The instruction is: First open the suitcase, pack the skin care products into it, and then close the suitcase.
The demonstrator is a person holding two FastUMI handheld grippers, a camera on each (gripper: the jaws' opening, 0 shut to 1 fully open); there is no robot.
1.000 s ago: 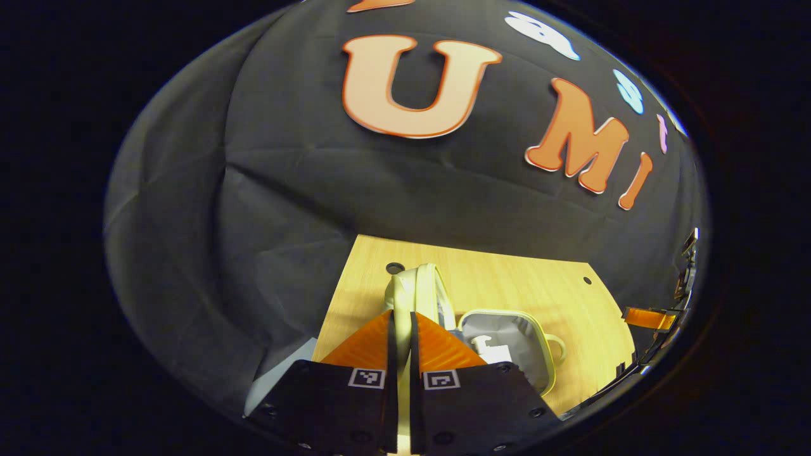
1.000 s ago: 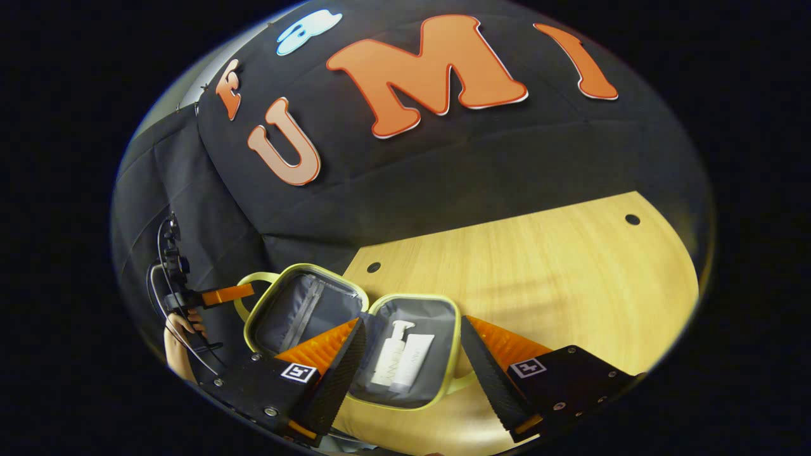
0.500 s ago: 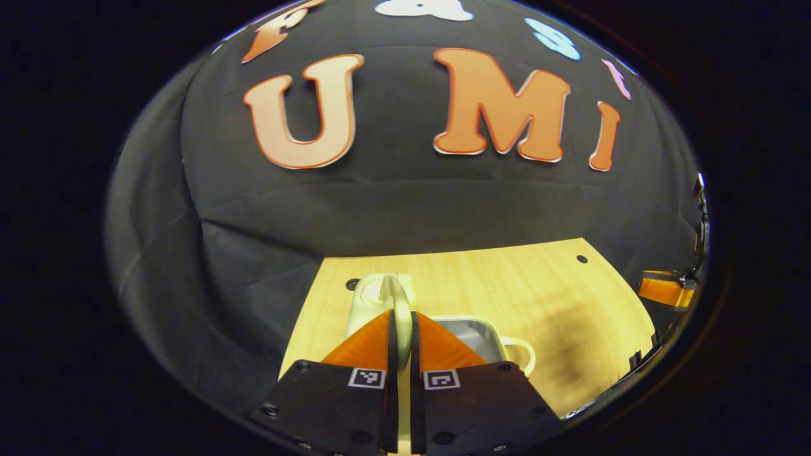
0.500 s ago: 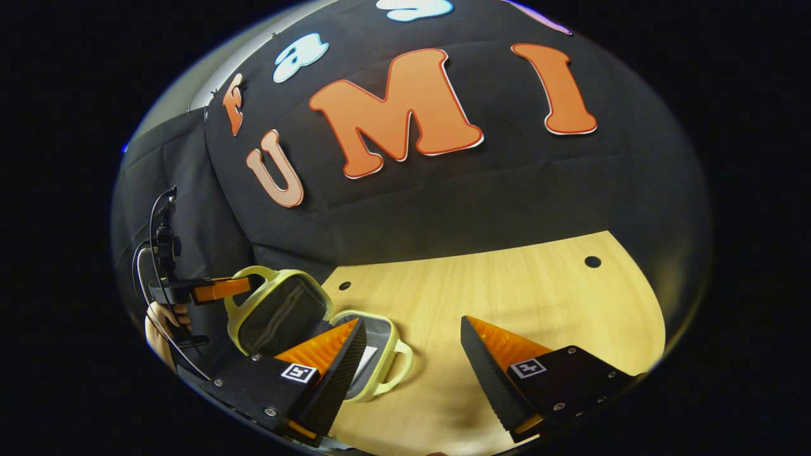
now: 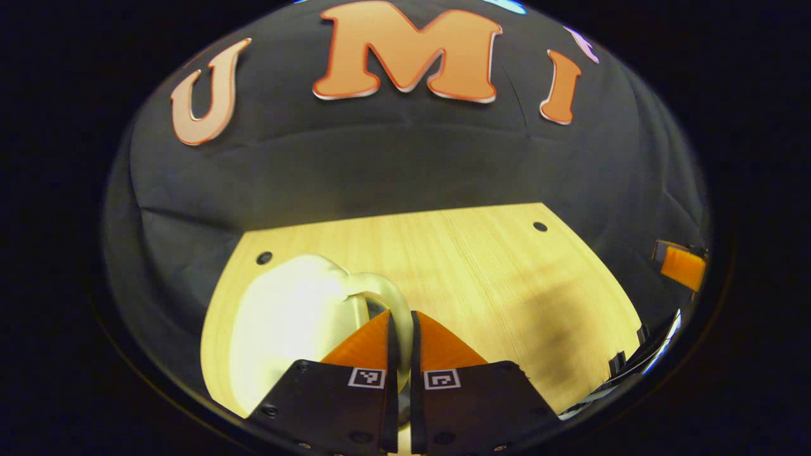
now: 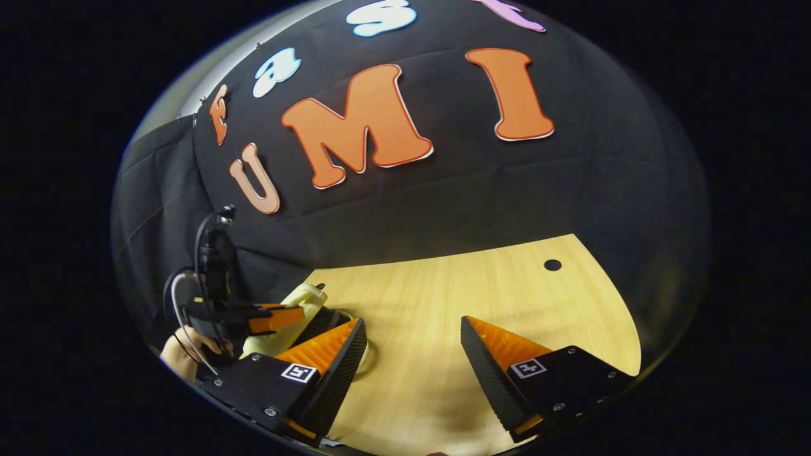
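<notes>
The small pale yellow suitcase (image 5: 285,316) lies on the wooden table (image 5: 481,272), and its lid is folded down over the base. In the left gripper view my left gripper (image 5: 400,329) is shut on the lid's loop handle (image 5: 388,303). From the right gripper view the suitcase (image 6: 293,311) sits at the far left, with a dark gap showing under the lid's raised edge. There the left gripper (image 6: 269,320) clamps the handle, held by a hand (image 6: 184,347). My right gripper (image 6: 412,345) hangs open over bare table, to the right of the case. The skin care products are hidden inside.
Black cloth walls the booth behind and to both sides of the table. Small round holes (image 6: 552,265) mark the tabletop near its back edge. One finger of the right gripper (image 5: 681,266) appears at the far right of the left gripper view.
My left gripper has swung the lid by its handle from wide open down over the base, hiding the bottle and tube. The right gripper stayed open while the case slid to its view's left.
</notes>
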